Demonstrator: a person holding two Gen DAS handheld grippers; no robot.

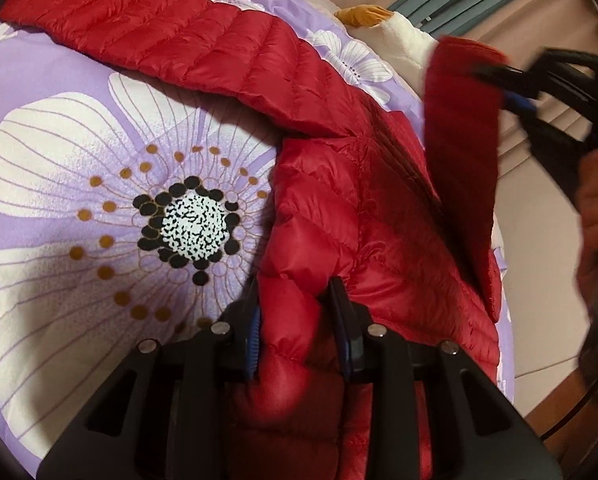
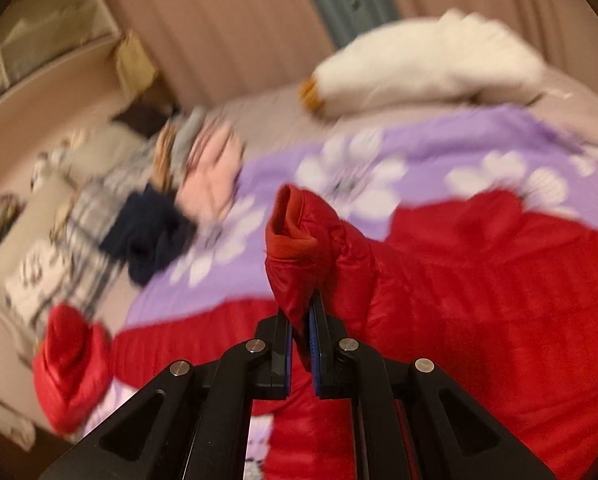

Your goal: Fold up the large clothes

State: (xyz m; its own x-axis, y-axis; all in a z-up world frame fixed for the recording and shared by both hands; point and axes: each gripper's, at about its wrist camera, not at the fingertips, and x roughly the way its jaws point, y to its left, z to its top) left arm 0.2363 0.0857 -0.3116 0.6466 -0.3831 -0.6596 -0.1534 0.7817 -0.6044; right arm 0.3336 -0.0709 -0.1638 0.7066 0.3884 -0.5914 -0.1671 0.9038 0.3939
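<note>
A red quilted puffer jacket lies on a purple floral bedspread; one sleeve stretches to the far left. My left gripper is shut on a bunched fold of the jacket's body near its lower edge. My right gripper is shut on the jacket's other sleeve near the cuff and holds it raised above the bed. It also shows in the left wrist view at the right, with the lifted sleeve hanging from it. The right wrist view is blurred by motion.
A pile of other clothes, pink and navy, lies at the far end of the bed. A white plush toy with an orange tip rests by the curtain. The bed's edge and the floor lie to the right.
</note>
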